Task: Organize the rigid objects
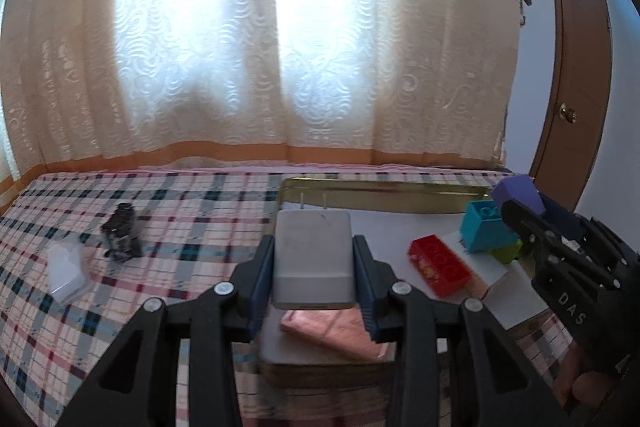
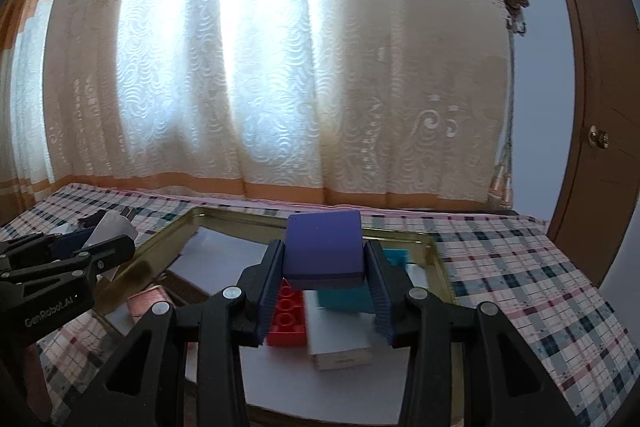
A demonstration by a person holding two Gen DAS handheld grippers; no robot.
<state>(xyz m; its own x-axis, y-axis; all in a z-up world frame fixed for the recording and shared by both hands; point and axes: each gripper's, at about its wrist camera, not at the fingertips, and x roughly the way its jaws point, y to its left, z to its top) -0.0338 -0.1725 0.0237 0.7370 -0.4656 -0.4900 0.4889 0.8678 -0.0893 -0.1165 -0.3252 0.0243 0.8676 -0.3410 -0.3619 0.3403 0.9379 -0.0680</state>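
- Gripping a grey rectangular plug-in charger (image 1: 313,259) between its blue pads, the left gripper (image 1: 314,281) has its jaws narrowed onto the charger's sides; the two metal prongs point away from the camera, and the charger is held above the near-left part of the tray.
- The right gripper (image 2: 324,281) has its jaws closed on a purple plastic block (image 2: 324,253), held above the tray's contents.
- The gold-rimmed shallow metal tray (image 2: 224,217) lies on the plaid cloth (image 1: 168,211).
- In the tray sit a red studded plastic brick (image 1: 438,265), a teal studded brick (image 1: 484,227), a lime-green block (image 1: 509,251) and a flat pink packet (image 1: 332,331).
- On the cloth left of the tray lie a small black object (image 1: 122,231) and a clear plastic piece (image 1: 66,273).
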